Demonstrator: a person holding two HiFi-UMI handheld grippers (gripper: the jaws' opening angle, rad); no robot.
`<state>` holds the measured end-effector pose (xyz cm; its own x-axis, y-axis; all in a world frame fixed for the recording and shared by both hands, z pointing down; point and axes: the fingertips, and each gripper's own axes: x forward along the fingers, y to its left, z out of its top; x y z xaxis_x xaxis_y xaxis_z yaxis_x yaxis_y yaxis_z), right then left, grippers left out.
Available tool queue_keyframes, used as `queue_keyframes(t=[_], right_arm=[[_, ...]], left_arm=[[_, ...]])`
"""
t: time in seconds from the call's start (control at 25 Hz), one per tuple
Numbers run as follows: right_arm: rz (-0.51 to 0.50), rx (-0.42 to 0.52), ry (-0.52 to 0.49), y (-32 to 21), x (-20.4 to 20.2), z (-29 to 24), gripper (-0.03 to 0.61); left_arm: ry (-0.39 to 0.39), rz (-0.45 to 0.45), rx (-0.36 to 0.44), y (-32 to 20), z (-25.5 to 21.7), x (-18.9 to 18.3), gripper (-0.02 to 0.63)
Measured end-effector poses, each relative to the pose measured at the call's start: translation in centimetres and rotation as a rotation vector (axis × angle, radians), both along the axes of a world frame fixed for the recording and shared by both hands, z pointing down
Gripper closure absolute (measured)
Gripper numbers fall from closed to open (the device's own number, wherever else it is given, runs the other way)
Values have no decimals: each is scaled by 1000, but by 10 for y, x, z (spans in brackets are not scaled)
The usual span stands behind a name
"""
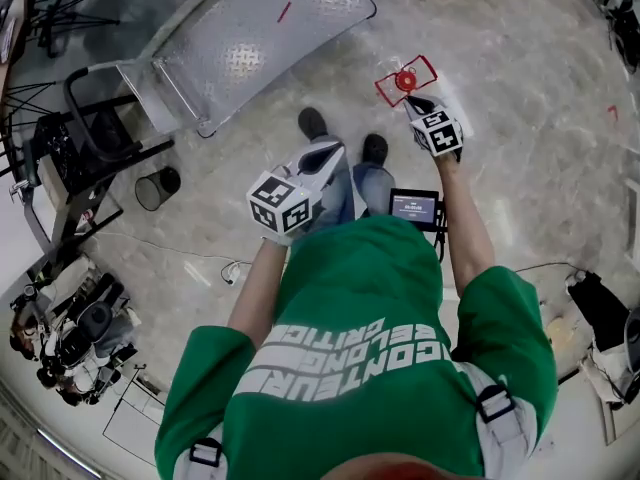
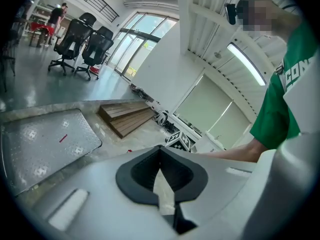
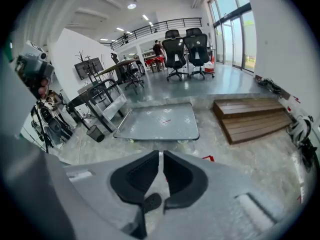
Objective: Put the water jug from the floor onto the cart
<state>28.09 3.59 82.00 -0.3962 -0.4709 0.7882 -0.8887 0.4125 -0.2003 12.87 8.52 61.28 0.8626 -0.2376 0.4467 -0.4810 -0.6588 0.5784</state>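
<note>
A round red cap [image 1: 405,80] shows inside a red-taped square on the floor; it looks like the water jug's top seen from above, and its body cannot be made out. My right gripper [image 1: 413,102] hangs just short of it, jaws shut and empty [image 3: 161,156]; only a corner of the red tape [image 3: 207,158] shows past them. My left gripper [image 1: 333,152] is over the person's shoes, shut on nothing [image 2: 160,151]. The flat metal cart [image 1: 250,38] stands beyond, also in the left [image 2: 45,139] and right gripper views [image 3: 160,121].
A black wastebasket [image 1: 157,188] and a dark metal stand [image 1: 70,188] are beside the cart's handle [image 1: 85,93]. Camera gear [image 1: 70,338] lies at the lower left. A low wooden platform [image 3: 255,116] sits right of the cart, office chairs [image 3: 185,49] behind it.
</note>
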Motion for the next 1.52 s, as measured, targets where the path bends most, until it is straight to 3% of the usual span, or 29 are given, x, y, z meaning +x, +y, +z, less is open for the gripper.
queue_keyframes(t=[0.16, 0.64, 0.84, 1.16, 1.32, 1.52], right_arm=[[40, -64, 38, -8, 18, 51, 492], [173, -233, 107, -33, 7, 184, 253], [196, -372, 159, -14, 26, 215, 244], [308, -451, 219, -14, 63, 244, 244], [368, -480, 220, -15, 70, 254, 244], [357, -464, 231, -21, 72, 263, 247]], left_arm=[[-6, 51, -23, -7, 11, 13, 600], [-5, 243, -123, -20, 57, 1, 600], [-7, 273, -161, -27, 56, 4, 600], [-9, 290, -207, -40, 68, 8, 600], [1, 255, -232, -49, 75, 5, 600], [6, 257, -253, -48, 80, 12, 600]])
